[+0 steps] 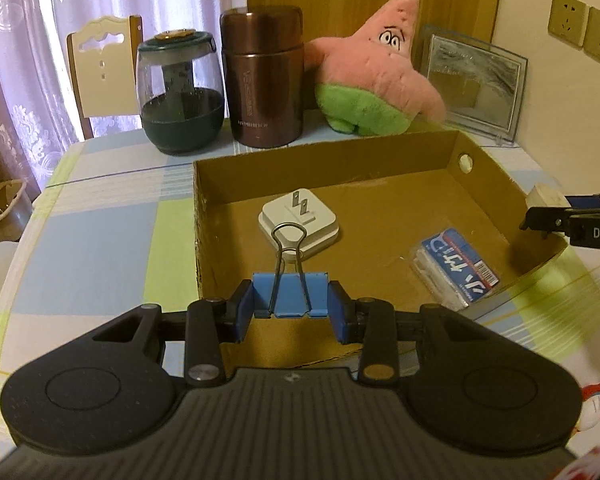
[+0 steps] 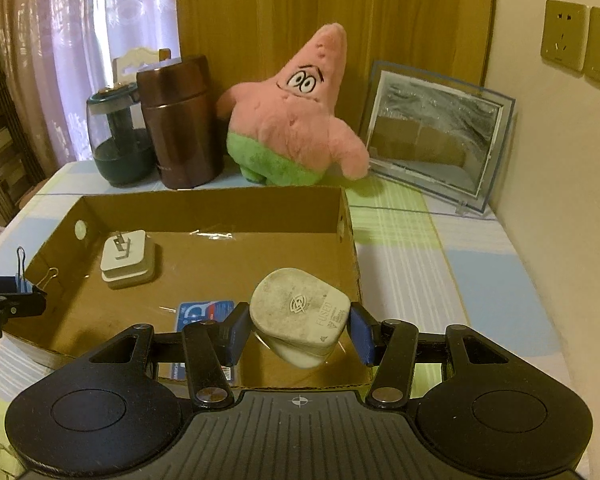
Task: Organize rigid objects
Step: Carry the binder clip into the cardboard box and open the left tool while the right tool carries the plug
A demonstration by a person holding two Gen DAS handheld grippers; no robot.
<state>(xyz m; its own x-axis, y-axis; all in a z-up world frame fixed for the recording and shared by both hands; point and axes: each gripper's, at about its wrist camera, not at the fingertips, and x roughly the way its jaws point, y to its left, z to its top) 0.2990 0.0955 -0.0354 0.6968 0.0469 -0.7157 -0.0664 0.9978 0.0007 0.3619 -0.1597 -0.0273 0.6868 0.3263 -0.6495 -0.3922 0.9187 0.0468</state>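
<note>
My left gripper (image 1: 292, 308) is shut on a blue binder clip (image 1: 290, 294) and holds it over the near edge of a shallow cardboard box (image 1: 420, 148). In the box lie a white plug adapter (image 1: 300, 226) with its prongs up and a blue-and-white packet (image 1: 458, 270). My right gripper (image 2: 298, 330) is shut on a dirty white fused plug (image 2: 300, 312) and holds it over the box's near right corner (image 2: 352, 240). The right wrist view also shows the adapter (image 2: 128, 262), the packet (image 2: 206, 310) and the clip (image 2: 20, 270).
At the back of the checked tablecloth (image 1: 96, 248) stand a dark glass jar (image 1: 180, 92), a brown steel flask (image 1: 264, 76), a pink star plush (image 1: 376, 72) and a glass picture frame (image 1: 476, 84). A chair (image 1: 100, 64) stands behind. The wall with sockets (image 2: 564, 36) is at right.
</note>
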